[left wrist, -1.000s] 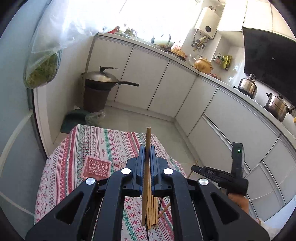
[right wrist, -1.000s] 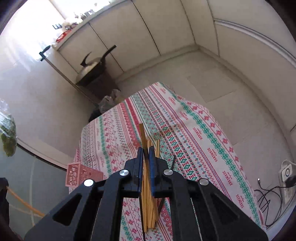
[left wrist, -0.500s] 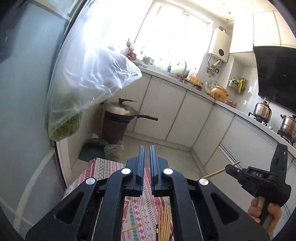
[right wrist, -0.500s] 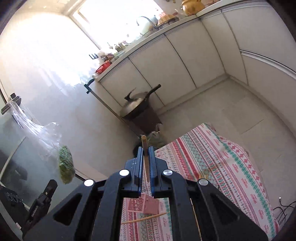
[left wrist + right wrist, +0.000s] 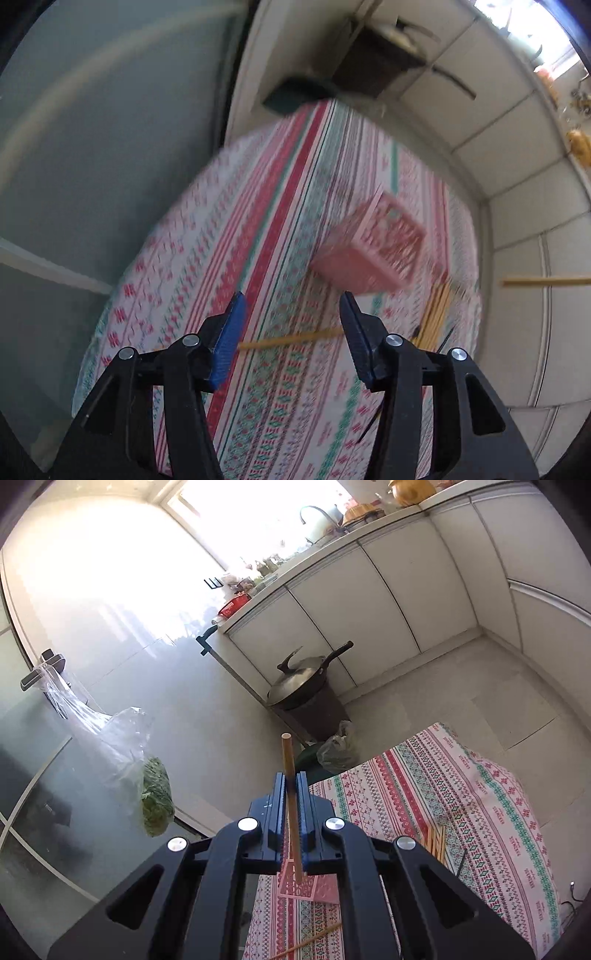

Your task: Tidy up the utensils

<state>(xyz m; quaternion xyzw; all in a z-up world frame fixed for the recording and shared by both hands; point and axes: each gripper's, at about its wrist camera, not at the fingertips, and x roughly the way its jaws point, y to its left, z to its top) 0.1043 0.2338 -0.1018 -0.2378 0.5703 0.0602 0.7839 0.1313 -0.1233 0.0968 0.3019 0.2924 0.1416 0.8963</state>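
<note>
My left gripper [image 5: 291, 310] is open and empty, above a single wooden chopstick [image 5: 291, 338] lying crosswise on the patterned tablecloth [image 5: 236, 243]. A pink lattice basket [image 5: 373, 247] stands just beyond, blurred by motion. A bundle of chopsticks [image 5: 437, 314] lies to its right. The chopstick held by the other hand [image 5: 546, 281] enters from the right edge. My right gripper [image 5: 292, 779] is shut on a chopstick [image 5: 290, 775], upright, high above the basket [image 5: 310, 886]. The bundle [image 5: 436, 843] and the single chopstick [image 5: 314, 939] lie on the cloth [image 5: 461, 797] below.
A dark bin with a wok and lid [image 5: 306, 686] stands on the floor past the table's far edge, with bags beside it. A plastic bag of greens [image 5: 155, 797] hangs on the glass door at left. White cabinets [image 5: 388, 602] line the walls.
My left gripper let go of its chopstick, opened and swung down toward the table. My right gripper lifted one chopstick from the bundle and holds it raised.
</note>
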